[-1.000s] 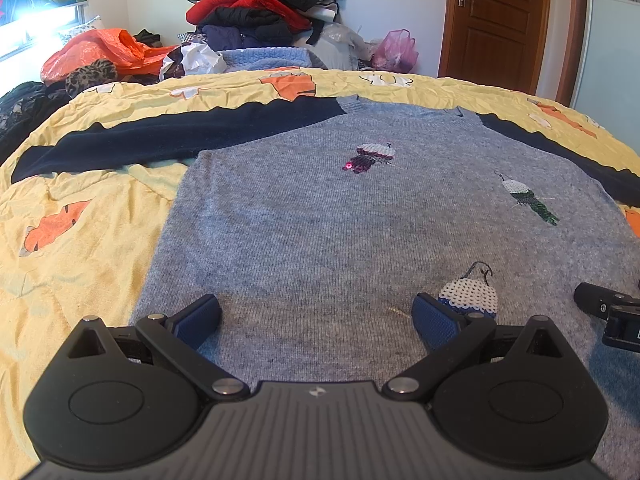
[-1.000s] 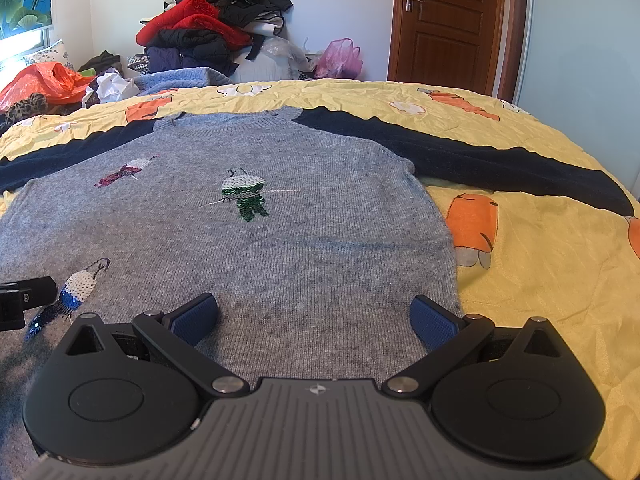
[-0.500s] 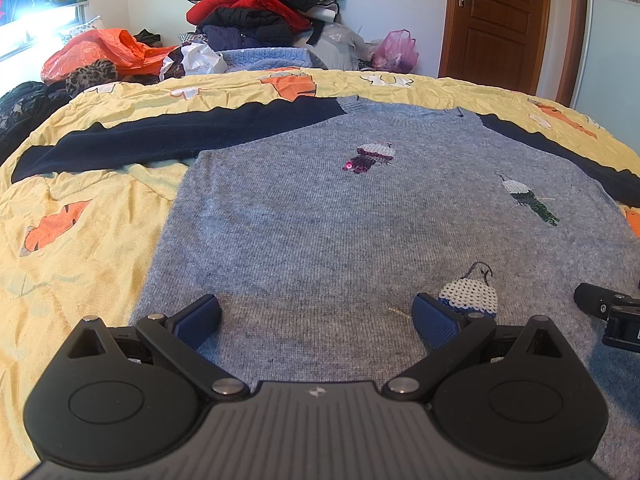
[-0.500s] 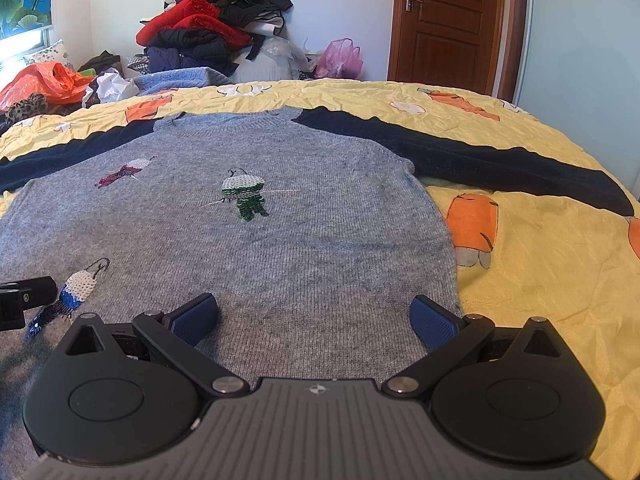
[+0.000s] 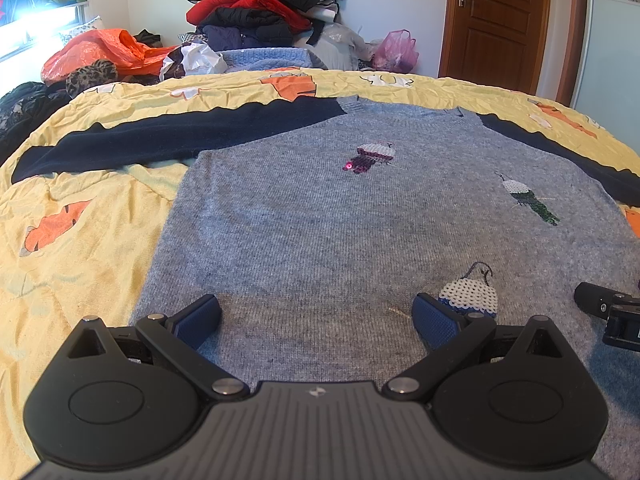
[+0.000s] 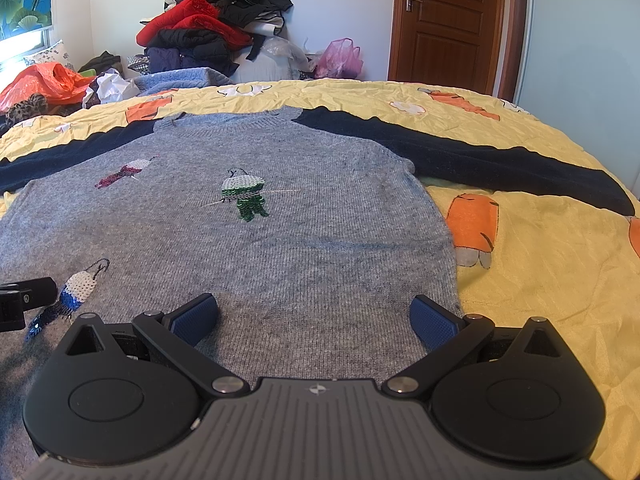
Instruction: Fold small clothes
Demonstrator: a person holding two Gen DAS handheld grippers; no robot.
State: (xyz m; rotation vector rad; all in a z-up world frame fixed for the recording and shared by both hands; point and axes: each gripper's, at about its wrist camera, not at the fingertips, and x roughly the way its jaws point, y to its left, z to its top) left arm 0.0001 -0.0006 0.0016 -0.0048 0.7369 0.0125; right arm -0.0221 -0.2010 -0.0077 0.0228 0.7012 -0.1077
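Observation:
A grey knit sweater point(image 5: 320, 224) with navy sleeves and sequin bird patches lies flat, face up, on the yellow bedspread point(image 5: 80, 240); it also shows in the right wrist view point(image 6: 280, 240). My left gripper point(image 5: 318, 320) is open and empty, low over the sweater's lower left part. My right gripper point(image 6: 316, 320) is open and empty over the lower right part, its right finger near the side hem. The left sleeve point(image 5: 160, 140) and the right sleeve point(image 6: 480, 160) stretch outward. Each gripper's tip shows at the edge of the other's view.
A pile of clothes point(image 5: 260, 12) and plastic bags point(image 5: 100, 52) sit beyond the bed's far edge. A brown door point(image 6: 444, 20) stands at the back right. Bare yellow bedspread point(image 6: 560, 280) lies on both sides of the sweater.

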